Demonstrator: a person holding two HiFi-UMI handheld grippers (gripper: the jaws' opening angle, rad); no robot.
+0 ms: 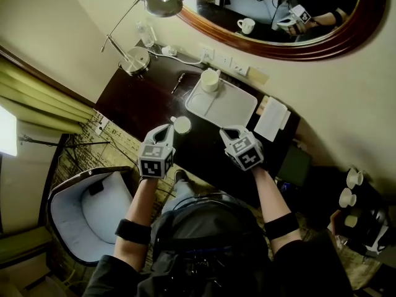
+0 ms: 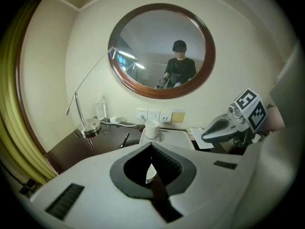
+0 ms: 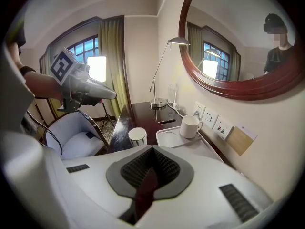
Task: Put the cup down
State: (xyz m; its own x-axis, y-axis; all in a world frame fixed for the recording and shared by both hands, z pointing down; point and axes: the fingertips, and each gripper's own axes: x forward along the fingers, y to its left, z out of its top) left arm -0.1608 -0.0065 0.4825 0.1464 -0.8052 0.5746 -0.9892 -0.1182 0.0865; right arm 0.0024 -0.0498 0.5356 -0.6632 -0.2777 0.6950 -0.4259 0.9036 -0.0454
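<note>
Seemingly the job is finished: the white cup (image 1: 182, 125) stands upright on the dark desk (image 1: 139, 104), just beside the left gripper (image 1: 164, 130), its jaws closed on nothing, with the right gripper (image 1: 231, 132) likewise closed and empty.

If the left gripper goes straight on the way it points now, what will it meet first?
Most likely the small white cup on the dark desk: it stands just ahead of the left gripper, whose jaws are closed. Depth is unclear, so the gripper might pass just above its rim.
</note>
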